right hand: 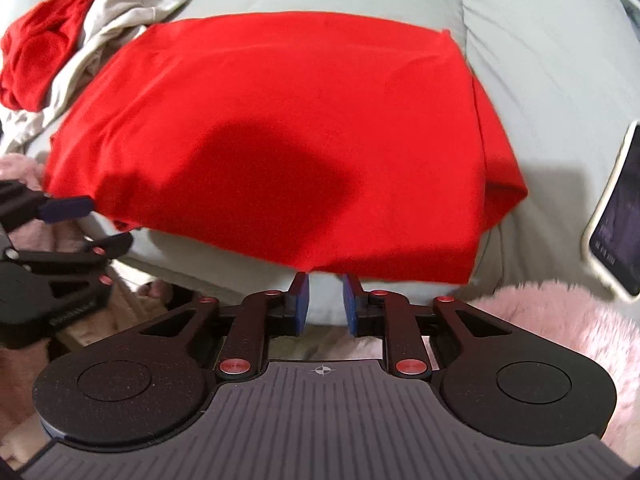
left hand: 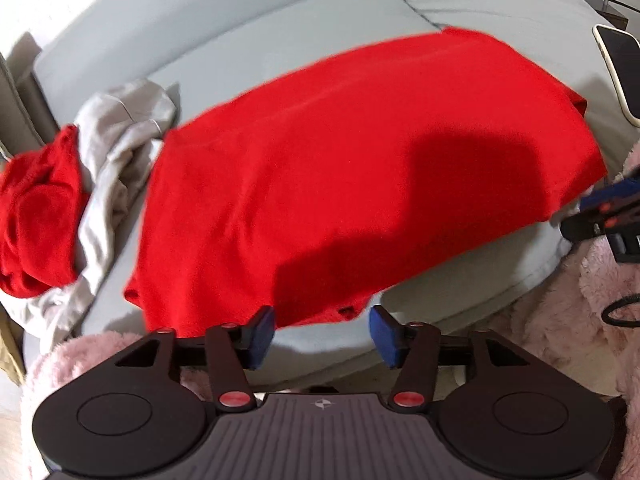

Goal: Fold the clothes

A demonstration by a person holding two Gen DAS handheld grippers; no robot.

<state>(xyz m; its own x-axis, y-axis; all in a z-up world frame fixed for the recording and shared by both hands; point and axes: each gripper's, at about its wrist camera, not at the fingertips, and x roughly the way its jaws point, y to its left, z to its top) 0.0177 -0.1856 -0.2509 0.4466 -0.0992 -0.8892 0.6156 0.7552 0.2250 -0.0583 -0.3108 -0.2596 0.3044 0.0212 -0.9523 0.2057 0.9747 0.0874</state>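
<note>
A red garment [left hand: 340, 152] [right hand: 272, 120] lies folded flat on a grey sofa cushion [left hand: 260, 32] [right hand: 540, 60], its near edge at the cushion's front. My left gripper [left hand: 322, 332] stands open just short of that near edge, with nothing between its blue pads [left hand: 262, 336]. In the right wrist view the left gripper [right hand: 92, 224] sits by the garment's near left corner. My right gripper [right hand: 326, 300] is open a narrow way at the near edge, further right, with only cushion showing in its gap. The right gripper [left hand: 600, 212] also shows beside the garment's right corner.
A crumpled red cloth [left hand: 36, 208] [right hand: 40, 52] and a beige garment [left hand: 116, 148] [right hand: 132, 0] are heaped to the left of the folded piece. A phone [left hand: 624, 76] [right hand: 616, 216] lies on the cushion at the right. Pink fluffy fabric [left hand: 560, 320] [right hand: 560, 320] borders the sofa's front.
</note>
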